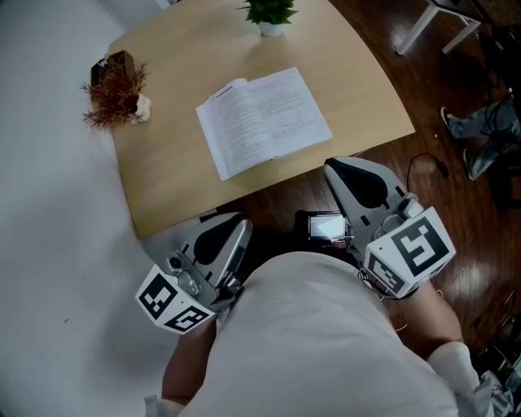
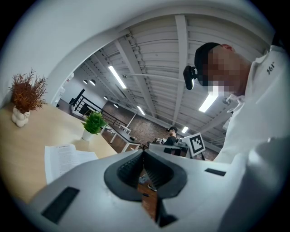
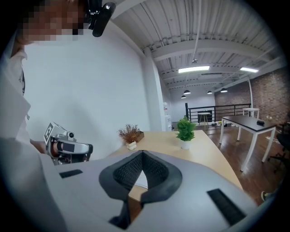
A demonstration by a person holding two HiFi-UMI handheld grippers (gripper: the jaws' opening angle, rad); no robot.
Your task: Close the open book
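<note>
The white-paged open book [image 1: 262,120] lies flat, text up, in the middle of the light wooden table [image 1: 163,179], untouched, so the task appears not yet begun. The grey left gripper [image 1: 232,228] and grey right gripper [image 1: 338,169] hang off the table's near edge, each with jaws pressed together on nothing. Next, one probably needs to reach in, slip under a page edge and fold that half over.

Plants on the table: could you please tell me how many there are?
2. A green plant in a white pot stands at the far edge of the table; a dried reddish-brown plant sits near its left edge. Nothing seems to hide another.
</note>
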